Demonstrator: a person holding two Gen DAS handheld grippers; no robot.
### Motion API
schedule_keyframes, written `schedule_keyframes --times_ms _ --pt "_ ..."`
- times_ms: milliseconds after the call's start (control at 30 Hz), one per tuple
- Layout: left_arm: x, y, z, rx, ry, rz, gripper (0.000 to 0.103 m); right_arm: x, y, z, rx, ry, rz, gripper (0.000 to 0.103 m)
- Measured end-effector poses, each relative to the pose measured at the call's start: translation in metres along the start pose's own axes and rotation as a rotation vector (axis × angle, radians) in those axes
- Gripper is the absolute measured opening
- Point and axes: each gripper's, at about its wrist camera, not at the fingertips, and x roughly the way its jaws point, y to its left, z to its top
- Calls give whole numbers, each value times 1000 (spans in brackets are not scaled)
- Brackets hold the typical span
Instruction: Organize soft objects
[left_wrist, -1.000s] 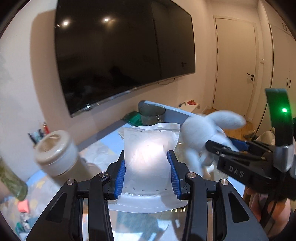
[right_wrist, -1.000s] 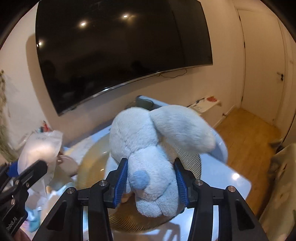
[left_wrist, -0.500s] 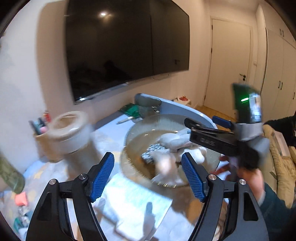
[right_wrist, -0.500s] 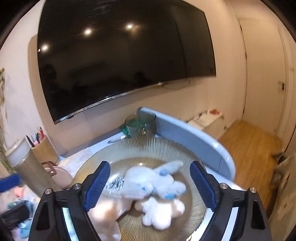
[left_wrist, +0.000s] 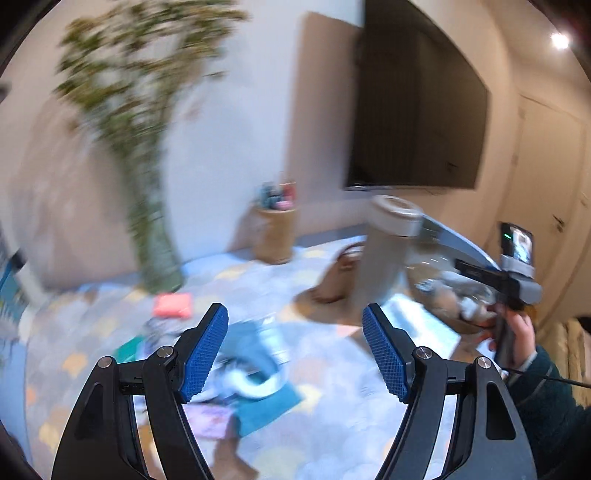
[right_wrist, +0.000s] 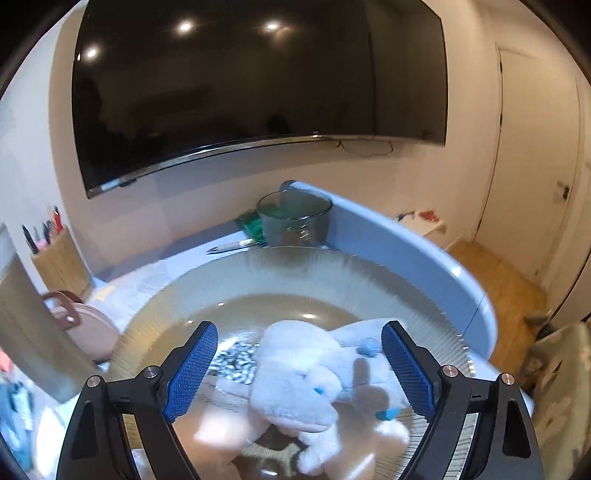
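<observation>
In the right wrist view a pale blue plush dog (right_wrist: 295, 373) lies in a wide ribbed glass bowl (right_wrist: 280, 266), with a peach plush (right_wrist: 218, 432) and a black-and-white patterned soft item (right_wrist: 236, 362) beside it. My right gripper (right_wrist: 299, 373) is open and empty just above the plush dog. In the blurred left wrist view my left gripper (left_wrist: 295, 350) is open and empty over the table, above a white-and-teal bundle (left_wrist: 251, 380) and a pink soft item (left_wrist: 173, 305). The right gripper (left_wrist: 498, 277) also shows there, at the right by the bowl.
A tan tumbler (left_wrist: 388, 251), a wooden pen holder (left_wrist: 275, 232), a vase of dried branches (left_wrist: 155, 243) and a brown-handled pouch (right_wrist: 81, 325) stand on the table. A glass jar (right_wrist: 295, 218) and a pen (right_wrist: 231, 245) lie behind the bowl. A TV (right_wrist: 258, 85) hangs on the wall.
Both grippers opened: the left let go of the white pouch, the right dropped the plush dog into the bowl. The left gripper then swung left, away from the bowl; the right lowered closer.
</observation>
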Motion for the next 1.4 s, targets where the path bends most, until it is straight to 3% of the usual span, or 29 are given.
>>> schedule_keyframes --times_ms 300,433,533,600,733,800,900,1000,1067,1200,1400 --pt "-50 84 -17 -140 -53 153 74 -8 14 -5 1 37 -1 89" --pt "-76 105 -28 -135 -68 216 74 -47 21 -3 5 -58 -12 89" --pt "-93 113 -31 -131 -84 249 74 -85 37 -5 -13 -116 64 91" --pt "-105 122 -31 -130 -101 273 74 -113 55 -10 -54 -142 145 97" --pt "-129 140 -27 -148 -140 294 77 -153 105 -26 -186 -132 352 99" --pt "-132 146 -29 -168 -140 285 84 -169 140 -39 -287 -89 474 99" --pt "-123 152 -39 -177 -105 277 84 -177 189 -61 -415 22 668 99" --pt "-108 155 -50 -186 -72 251 84 -175 231 -89 -492 121 802 99" --pt "-100 157 -54 -187 -57 237 84 -170 255 -107 -542 198 845 99" --pt "-74 166 -57 -166 -10 239 84 -158 283 -133 -601 270 817 99" --pt "-8 185 -59 -83 131 270 84 -121 294 -120 -500 382 824 99"
